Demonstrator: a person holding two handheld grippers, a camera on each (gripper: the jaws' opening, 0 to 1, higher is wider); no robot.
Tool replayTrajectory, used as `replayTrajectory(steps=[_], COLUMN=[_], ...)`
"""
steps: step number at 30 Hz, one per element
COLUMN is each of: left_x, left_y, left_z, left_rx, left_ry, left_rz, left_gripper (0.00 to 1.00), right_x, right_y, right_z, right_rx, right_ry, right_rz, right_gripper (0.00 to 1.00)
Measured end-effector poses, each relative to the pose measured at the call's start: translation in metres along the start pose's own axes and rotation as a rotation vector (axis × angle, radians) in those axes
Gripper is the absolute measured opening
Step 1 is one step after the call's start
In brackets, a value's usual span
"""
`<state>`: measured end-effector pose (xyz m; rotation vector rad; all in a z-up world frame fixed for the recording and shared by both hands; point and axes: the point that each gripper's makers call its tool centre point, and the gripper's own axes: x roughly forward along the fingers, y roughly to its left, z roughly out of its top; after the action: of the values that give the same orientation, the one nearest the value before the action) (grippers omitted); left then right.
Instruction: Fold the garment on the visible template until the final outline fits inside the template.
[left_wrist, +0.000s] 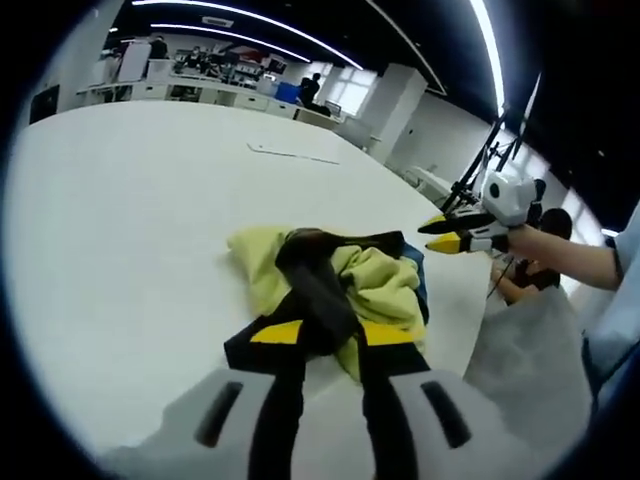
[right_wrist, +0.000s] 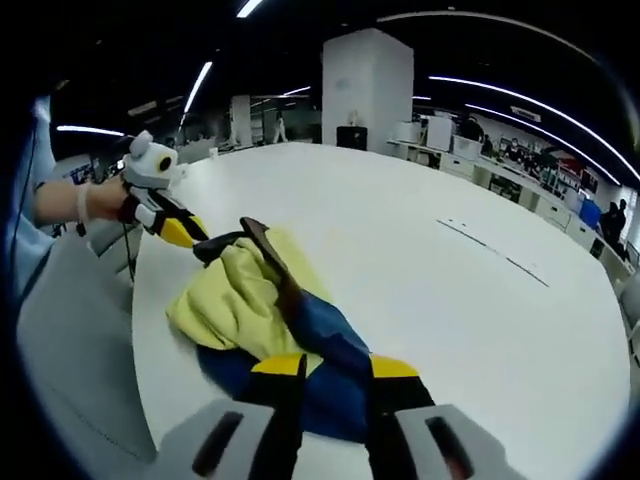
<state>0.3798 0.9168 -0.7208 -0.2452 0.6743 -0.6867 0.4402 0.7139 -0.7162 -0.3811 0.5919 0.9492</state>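
Yellow, blue and dark brown cloth lies bunched in a heap: the garment (left_wrist: 345, 290) sits on the white tabletop (left_wrist: 130, 230), near the edge closest to the person. In the left gripper view the left gripper (left_wrist: 325, 340) has its jaws closed on a dark strip of the garment, which runs up from between the yellow-tipped jaws into the heap. The right gripper (left_wrist: 445, 233) enters that view from the right, held in a hand (left_wrist: 520, 238) above the tabletop edge, apart from the cloth; its jaws look close together with nothing between them.

In the right gripper view the right gripper (right_wrist: 335, 375) points at the blue part of the garment (right_wrist: 260, 305). The left gripper (right_wrist: 195, 240) reaches in from the left, touching the dark end of the cloth. Thin lines (right_wrist: 490, 250) are marked on the tabletop well beyond the garment.
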Motion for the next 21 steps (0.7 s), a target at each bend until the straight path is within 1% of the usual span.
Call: replayTrajectory(steps=[3,4,7,9,10,12,18,19,21], left_x=[0.003,0.004,0.005,0.007,0.007,0.008,0.010,0.010,0.010], left_y=[0.001,0.001,-0.002,-0.004,-0.004,-0.005,-0.006,-0.006,-0.006], left_z=[-0.001,-0.002,-0.001,-0.001,-0.001,-0.001,-0.001,-0.001,-0.001], left_rx=[-0.007,-0.010,-0.016,-0.023,-0.024,-0.022,-0.038,-0.039,-0.042], left_ry=[0.006,0.008,0.007,0.008,0.008,0.009,0.010,0.009,0.008], left_rz=[0.000,0.000,-0.011,-0.021,-0.023,-0.023,-0.034,-0.033,-0.036], left_gripper=[0.16,0.16,0.13,0.11,0.11,0.11,0.05,0.04,0.02], right_x=[0.005,0.007,0.010,0.012,0.013,0.015,0.024,0.025,0.025], right_y=[0.005,0.006,0.003,0.004,0.005,0.007,0.008,0.008,0.009], right_z=[0.002,0.002,-0.002,-0.001,0.001,0.002,0.003,0.005,0.008], right_rx=[-0.024,-0.045,-0.117,-0.138,-0.173,-0.215,-0.259,-0.295,-0.327], right_ry=[0.005,0.011,0.053,0.057,0.060,0.071,0.092,0.093,0.094], right_rz=[0.024,0.035,0.031,0.038,0.051,0.061,0.078,0.081,0.091], right_gripper=[0.18,0.17,0.16,0.15,0.15,0.13,0.13,0.12,0.12])
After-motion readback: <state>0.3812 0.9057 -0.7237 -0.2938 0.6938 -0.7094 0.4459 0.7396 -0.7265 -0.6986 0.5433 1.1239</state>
